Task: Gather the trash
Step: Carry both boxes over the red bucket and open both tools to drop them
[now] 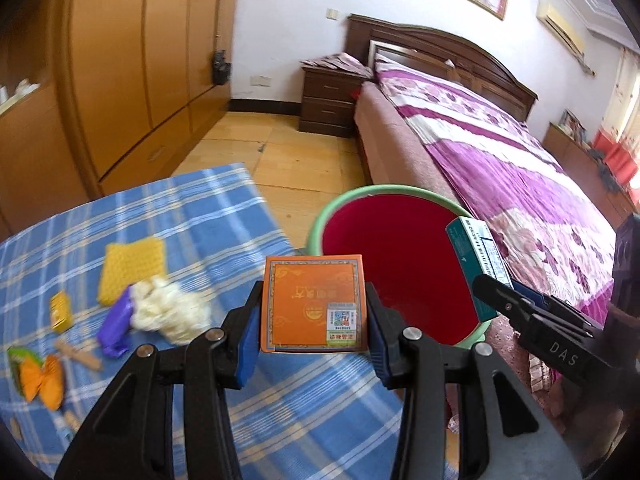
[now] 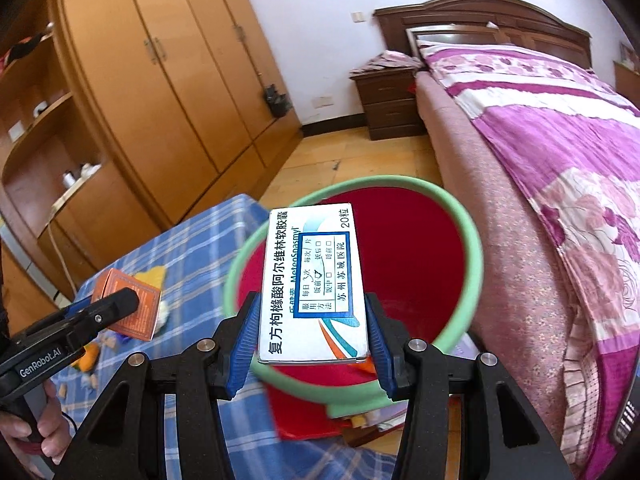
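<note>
My left gripper [image 1: 313, 354] is shut on a flat orange box [image 1: 314, 304], held above the table's edge just short of the bin. The red bin with a green rim [image 1: 320, 220] stands beside the table. My right gripper [image 2: 312, 356] is shut on a white medicine box [image 2: 314, 284] and holds it over the bin's red inside [image 2: 416, 248]. The right gripper and its box also show in the left wrist view [image 1: 472, 268]. The left gripper with the orange box shows in the right wrist view [image 2: 128, 304].
On the blue plaid tablecloth [image 1: 224, 216] lie a yellow knitted pad [image 1: 132, 270], a white fluffy wad [image 1: 168, 308], a purple wrapper [image 1: 116, 324], a small yellow box [image 1: 61, 311], an orange bow [image 1: 42, 378] and wooden bits. A bed [image 1: 500, 152] stands at right, a wardrobe [image 1: 132, 60] at left.
</note>
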The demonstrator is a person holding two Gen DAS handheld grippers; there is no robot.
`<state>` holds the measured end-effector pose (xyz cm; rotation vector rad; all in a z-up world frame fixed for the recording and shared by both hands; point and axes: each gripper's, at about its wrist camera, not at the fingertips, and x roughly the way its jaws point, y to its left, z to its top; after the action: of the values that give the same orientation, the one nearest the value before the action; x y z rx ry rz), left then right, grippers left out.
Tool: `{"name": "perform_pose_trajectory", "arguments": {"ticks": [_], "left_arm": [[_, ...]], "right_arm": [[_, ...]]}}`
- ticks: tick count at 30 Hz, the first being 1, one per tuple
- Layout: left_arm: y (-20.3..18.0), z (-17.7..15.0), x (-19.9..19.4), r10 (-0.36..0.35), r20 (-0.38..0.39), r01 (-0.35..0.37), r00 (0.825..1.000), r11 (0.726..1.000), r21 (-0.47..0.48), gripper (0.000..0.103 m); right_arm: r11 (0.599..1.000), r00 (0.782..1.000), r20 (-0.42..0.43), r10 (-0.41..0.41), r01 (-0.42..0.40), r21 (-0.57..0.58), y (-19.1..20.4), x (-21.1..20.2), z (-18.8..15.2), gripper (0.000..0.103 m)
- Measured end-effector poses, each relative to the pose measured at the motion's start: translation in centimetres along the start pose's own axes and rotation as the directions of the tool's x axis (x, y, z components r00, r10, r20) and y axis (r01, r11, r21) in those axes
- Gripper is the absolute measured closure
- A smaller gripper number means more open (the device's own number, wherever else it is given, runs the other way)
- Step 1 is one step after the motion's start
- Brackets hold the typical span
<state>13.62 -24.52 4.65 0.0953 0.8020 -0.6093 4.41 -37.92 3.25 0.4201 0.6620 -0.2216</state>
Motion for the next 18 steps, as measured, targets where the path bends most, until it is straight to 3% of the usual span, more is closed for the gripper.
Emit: {"name": "perform_pose_trajectory", "arguments": {"ticks": [13, 15, 18], "left_arm": [[-3.3, 1.5, 5.1, -0.077, -0.055, 0.080, 0.995, 0.995, 0.051, 0.057], [-3.4, 1.5, 5.6, -0.070, -0.064, 0.073, 0.995, 0.996, 0.048, 0.049], [-3.4, 1.5, 5.7, -0.068, -0.058, 0.071, 0.996, 0.996, 0.045, 0.048]], "right_arm": [[0.999, 1.000, 0.005, -0.028, 0.028, 0.030, -3.2, 1.4, 0.9, 0.051], [0.999, 1.000, 0.002, -0.026, 0.025, 0.032, -3.5, 1.6, 0.9, 0.051], [0.999, 1.000, -0.005, -0.016, 0.016, 0.035, -3.5, 2.0, 0.9, 0.051]]}}
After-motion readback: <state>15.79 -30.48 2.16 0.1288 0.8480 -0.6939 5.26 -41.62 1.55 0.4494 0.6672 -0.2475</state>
